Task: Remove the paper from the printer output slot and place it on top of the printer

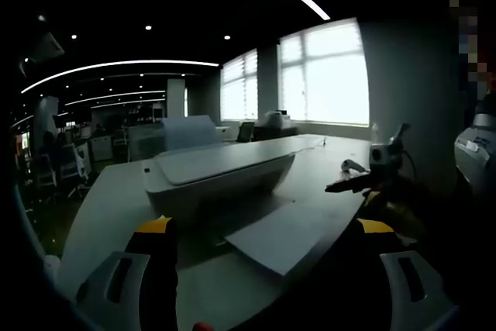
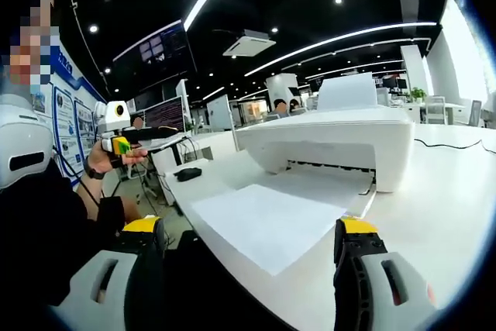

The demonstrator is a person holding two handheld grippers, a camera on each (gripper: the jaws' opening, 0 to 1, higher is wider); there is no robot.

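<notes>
Nearest the lens in the right gripper view, the right gripper (image 2: pixel 252 249) stood with its yellow-tipped grey jaws spread wide and empty, framing the near edge of the flat white sheet of paper (image 2: pixel 267 222). That sheet lay on the output tray of the boxy white plastic printer (image 2: pixel 341 141), its far end at the slot and its front overhanging toward the jaws. In the left gripper view the left gripper (image 1: pixel 267 238) was likewise parted and holding nothing, with the paper (image 1: pixel 287 234) just beyond its tips and the printer (image 1: pixel 217 172) behind. The other handheld gripper (image 2: pixel 124 141) appeared off to the left, held in a person's hand.

The likely risk was a pinch on a thin, limp edge: jaws closing too shallow could let the sheet slip, buckle or crease.

The printer sat on a broad white tabletop (image 2: pixel 453 207) in a dim open office with ceiling light strips and bright windows (image 1: pixel 325 75).
</notes>
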